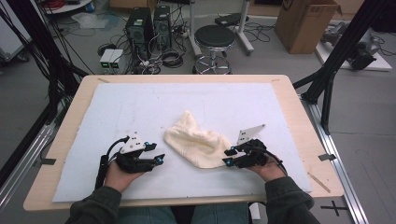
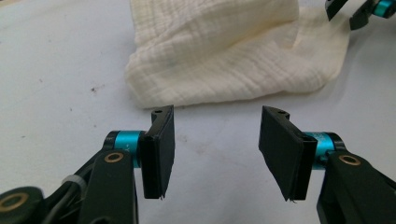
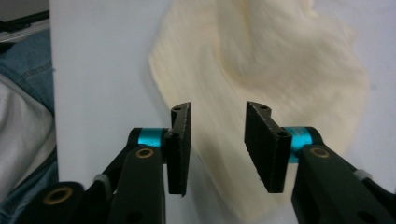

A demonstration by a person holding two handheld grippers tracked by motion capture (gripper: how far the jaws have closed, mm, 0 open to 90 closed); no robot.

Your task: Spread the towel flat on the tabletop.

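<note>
A cream crinkled cloth [image 1: 196, 141] lies bunched on the white mat [image 1: 140, 105], a corner peaking toward the far side. My left gripper [image 1: 160, 153] stands open a little left of the cloth, its jaws pointing at the cloth's left edge [image 2: 196, 70] with bare mat between them. My right gripper [image 1: 228, 157] is open at the cloth's near right edge. In the right gripper view the cloth [image 3: 280, 70] lies under and beyond that gripper [image 3: 217, 140], and nothing is pinched. The right gripper's tips [image 2: 359, 11] show beyond the cloth in the left gripper view.
The mat covers a wooden table [image 1: 299, 116]. Beyond the far edge stand a black stool [image 1: 214, 39], computer towers [image 1: 149, 25] with cables and a cardboard box [image 1: 306, 21]. Black frame posts [image 1: 336, 56] rise at the right.
</note>
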